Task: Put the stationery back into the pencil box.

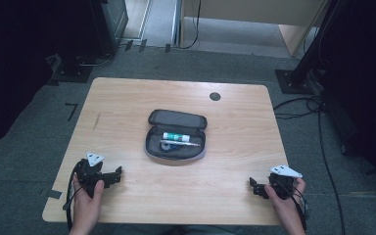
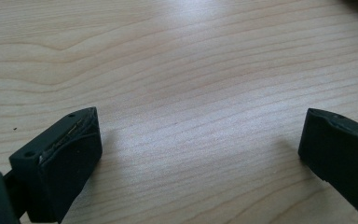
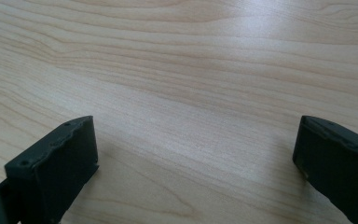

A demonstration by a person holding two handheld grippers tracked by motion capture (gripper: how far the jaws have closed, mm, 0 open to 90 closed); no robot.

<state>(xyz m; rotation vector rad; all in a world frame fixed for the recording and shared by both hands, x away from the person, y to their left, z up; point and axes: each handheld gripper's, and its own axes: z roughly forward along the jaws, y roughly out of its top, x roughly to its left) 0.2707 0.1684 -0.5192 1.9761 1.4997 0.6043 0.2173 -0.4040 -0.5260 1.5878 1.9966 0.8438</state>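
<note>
Nearest the person, both sets of tongs rest low on the bench (image 1: pixel 127 205), at its near corners. The left tongs (image 1: pixel 119 171) sit at about eight o'clock from the bench's centre, jaws spread wide over bare wood in the left gripper view (image 2: pixel 200 140), grasping nothing. The right tongs (image 1: pixel 252 183) sit at about four o'clock, likewise released, jaws well apart in the right gripper view (image 3: pixel 196 144).

Farther in, near the centre, lies the open pencil case (image 1: pixel 176 137), its lid flap folded back toward twelve o'clock. Inside lie a white and green tube (image 1: pixel 178 136) and, just beside it on the near side, a slim silver pen (image 1: pixel 178 144). Both lie roughly along the three-to-nine line.

The work looks barely begun, with both tongs well apart from the case. To do it well, I would bring one set in to steady the near rim of the case. The other should then come down from above, jaws crossing the pen's length. The soft case may slide if tugged unsupported, and the pen may roll against the tube.

Beyond, a dark round grommet (image 1: pixel 215 96) sits toward one o'clock.
</note>
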